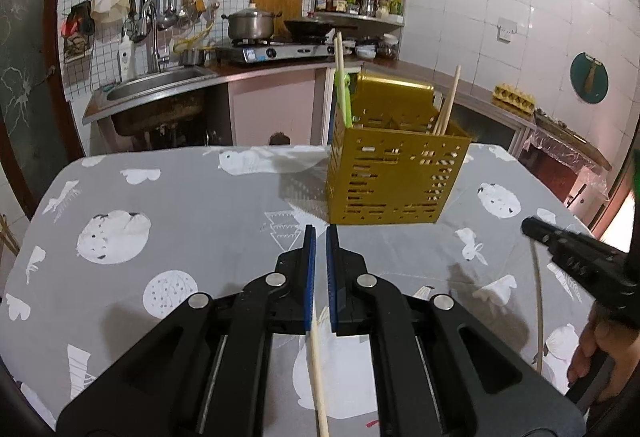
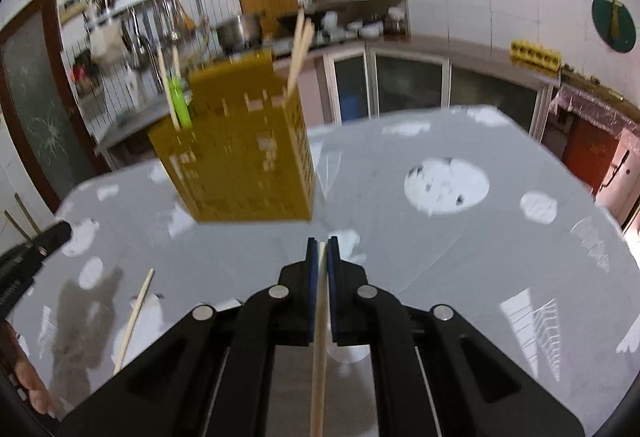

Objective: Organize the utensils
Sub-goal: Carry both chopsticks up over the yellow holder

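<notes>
Pale wooden chopstick sitting pinched in closed right gripper, long tail risking snagging perforated gold plastic utensil caddy; left gripper closed, gripping nothing, second chopstick lying loose beneath it.

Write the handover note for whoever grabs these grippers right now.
Left gripper: shut, apparently empty, over the table.
Right gripper: shut on one chopstick.
Gold holder: stands on the far side of the table, already holding several chopsticks and a green utensil.
Loose chopstick: lies on the cloth below the left gripper.
Left to do: drop the held chopstick into the holder, then collect the loose one.
</notes>
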Available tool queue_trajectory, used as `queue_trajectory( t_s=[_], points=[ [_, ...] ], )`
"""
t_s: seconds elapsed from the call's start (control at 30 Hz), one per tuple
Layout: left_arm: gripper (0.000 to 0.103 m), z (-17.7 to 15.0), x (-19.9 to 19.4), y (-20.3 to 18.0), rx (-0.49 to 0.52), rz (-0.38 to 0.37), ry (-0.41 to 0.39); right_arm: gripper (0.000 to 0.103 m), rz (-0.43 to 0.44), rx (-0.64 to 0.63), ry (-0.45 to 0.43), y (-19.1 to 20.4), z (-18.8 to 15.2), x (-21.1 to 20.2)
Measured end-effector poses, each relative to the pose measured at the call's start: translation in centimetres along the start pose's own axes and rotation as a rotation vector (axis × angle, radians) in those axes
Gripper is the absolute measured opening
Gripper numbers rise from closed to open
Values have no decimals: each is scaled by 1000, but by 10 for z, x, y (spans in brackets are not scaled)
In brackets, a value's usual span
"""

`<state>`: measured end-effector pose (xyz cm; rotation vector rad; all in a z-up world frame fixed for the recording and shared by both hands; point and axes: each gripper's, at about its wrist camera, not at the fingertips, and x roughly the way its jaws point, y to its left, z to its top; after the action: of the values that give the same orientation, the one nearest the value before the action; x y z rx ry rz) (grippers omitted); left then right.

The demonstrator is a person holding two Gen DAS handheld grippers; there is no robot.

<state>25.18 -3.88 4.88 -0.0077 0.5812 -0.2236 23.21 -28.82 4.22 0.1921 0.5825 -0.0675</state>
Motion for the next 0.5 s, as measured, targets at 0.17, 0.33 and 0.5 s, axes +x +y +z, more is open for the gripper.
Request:
queue_trajectory(
  t_s=[0.17,0.33,0.5],
  points=[
    [4,3,-4,-1,20,-3,-6,5,-11,-41,-79,8,7,-20],
    [5,-2,22,8,-33,-40,105,5,-16,-41,-42,5,4,-9],
    [24,-18,63,14,-44,-22,251,5,-25,-21,-4,-3,-1,11]
  ],
)
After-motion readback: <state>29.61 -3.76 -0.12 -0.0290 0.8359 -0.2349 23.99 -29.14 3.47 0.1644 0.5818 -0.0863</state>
